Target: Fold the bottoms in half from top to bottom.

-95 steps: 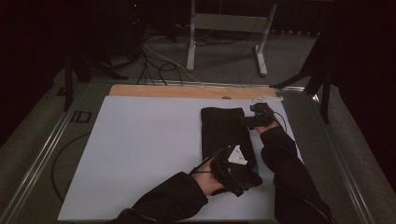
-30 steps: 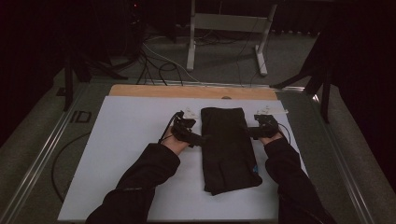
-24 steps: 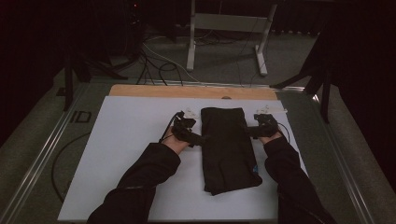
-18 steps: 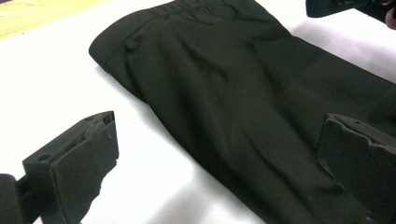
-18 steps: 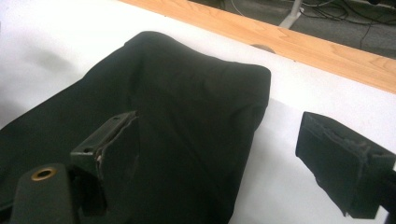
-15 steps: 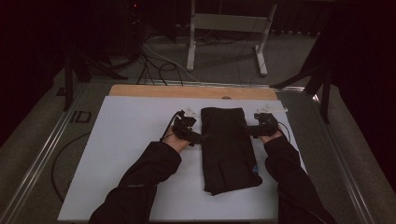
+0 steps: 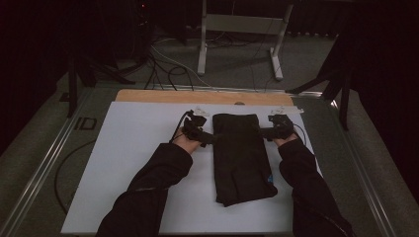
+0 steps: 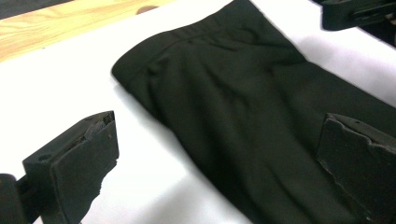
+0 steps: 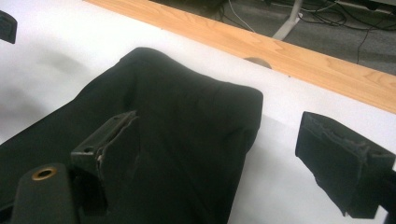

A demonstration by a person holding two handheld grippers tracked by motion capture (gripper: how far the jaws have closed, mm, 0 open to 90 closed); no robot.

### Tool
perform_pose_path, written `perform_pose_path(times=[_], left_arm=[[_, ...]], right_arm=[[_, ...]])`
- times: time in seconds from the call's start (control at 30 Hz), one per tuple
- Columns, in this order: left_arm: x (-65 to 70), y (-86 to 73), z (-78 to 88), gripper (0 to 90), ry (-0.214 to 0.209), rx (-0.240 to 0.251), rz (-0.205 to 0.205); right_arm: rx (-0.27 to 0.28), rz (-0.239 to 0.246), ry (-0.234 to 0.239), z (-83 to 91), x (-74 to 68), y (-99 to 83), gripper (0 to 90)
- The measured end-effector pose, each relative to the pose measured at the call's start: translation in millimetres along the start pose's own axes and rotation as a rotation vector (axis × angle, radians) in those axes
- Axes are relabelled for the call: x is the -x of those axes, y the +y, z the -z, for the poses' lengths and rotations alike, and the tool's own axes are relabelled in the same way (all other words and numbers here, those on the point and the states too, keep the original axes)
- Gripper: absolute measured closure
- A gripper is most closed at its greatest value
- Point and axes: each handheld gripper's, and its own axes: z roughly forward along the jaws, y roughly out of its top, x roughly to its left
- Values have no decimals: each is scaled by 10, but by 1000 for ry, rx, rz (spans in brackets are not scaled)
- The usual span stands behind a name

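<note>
Since 3.2 s ago left gripper (image 7: pixel 207 138) crossed to garment's (image 7: pixel 242 155) left | right gripper (image 7: pixel 264 132) opposite | both fingers apart | fold layers indistinct

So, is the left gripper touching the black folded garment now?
Cannot tell. In the left gripper view the fingers stand open astride the black folded garment's edge, but contact is unclear. In the high view the left gripper merges with the dark cloth.

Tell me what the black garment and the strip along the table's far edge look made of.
Black garment: seemingly a soft matte fabric, probably knit or woven; it creases and has a stitched band at one end. Far strip: looks like light wood, with visible grain and a knot.
</note>
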Motion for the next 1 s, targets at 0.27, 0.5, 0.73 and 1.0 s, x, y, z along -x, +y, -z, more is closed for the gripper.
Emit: perform_pose_path(times=[0.27, 0.5, 0.73, 1.0], left_arm=[[-94, 37, -79, 5, -13, -13, 46], [-161, 72, -119, 5, -9, 21, 76], [-176, 76, -211, 5, 4, 29, 66], [-233, 92, -323, 5, -21, 16, 106]], right_arm=[[-6, -4, -9, -107, 26, 65, 134], [-37, -15, -18, -197, 48, 76, 130], [-55, -24, -25, -276, 85, 64, 121], [-52, -37, -14, -347, 111, 77, 104]])
